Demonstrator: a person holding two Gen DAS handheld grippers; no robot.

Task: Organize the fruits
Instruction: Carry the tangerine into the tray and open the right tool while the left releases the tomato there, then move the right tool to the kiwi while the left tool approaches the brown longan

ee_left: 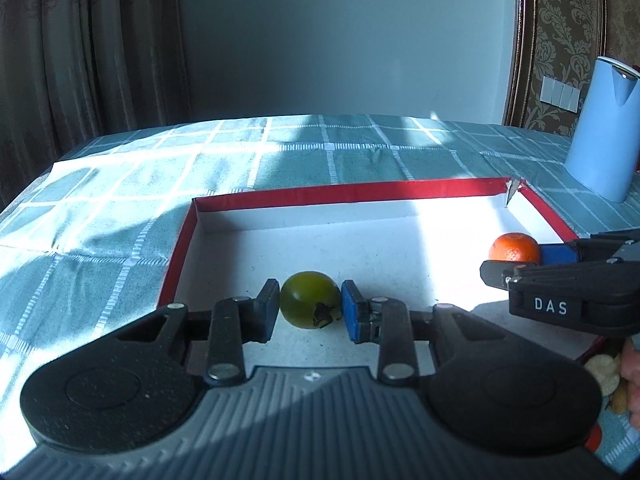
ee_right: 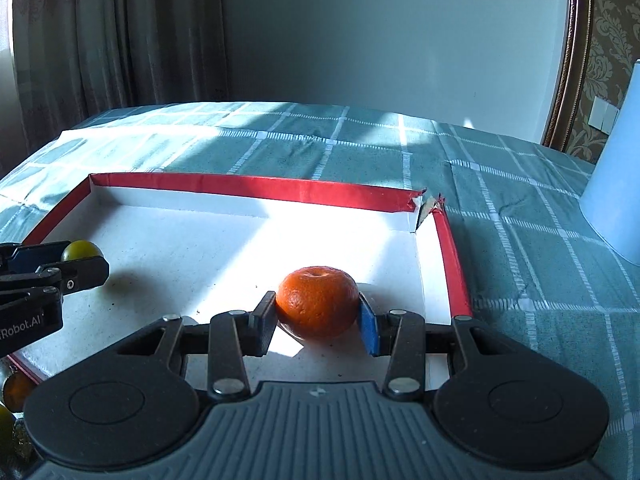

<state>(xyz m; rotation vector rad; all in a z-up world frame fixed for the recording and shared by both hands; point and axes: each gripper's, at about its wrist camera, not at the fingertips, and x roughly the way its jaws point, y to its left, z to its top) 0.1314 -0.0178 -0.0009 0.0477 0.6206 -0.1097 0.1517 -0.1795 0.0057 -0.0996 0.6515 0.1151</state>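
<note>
A shallow white tray with a red rim (ee_left: 348, 194) (ee_right: 256, 186) lies on the checked cloth. My left gripper (ee_left: 310, 302) is shut on a small green fruit (ee_left: 308, 298) with a dark stem end, held over the tray floor. My right gripper (ee_right: 318, 310) is shut on an orange mandarin (ee_right: 318, 304), also over the tray, toward its right side. In the left wrist view the right gripper (ee_left: 538, 254) shows at the right edge with the mandarin (ee_left: 514, 246) in it. At the left edge of the right wrist view, the left gripper (ee_right: 82, 260) carries the green fruit (ee_right: 80, 250).
A light blue kettle (ee_left: 604, 128) (ee_right: 616, 184) stands on the cloth beyond the tray's right corner, which is torn (ee_right: 426, 204). More fruit (ee_right: 16, 390) and round snacks (ee_left: 602, 372) lie outside the tray's near edge. A hand (ee_left: 632, 376) shows at lower right.
</note>
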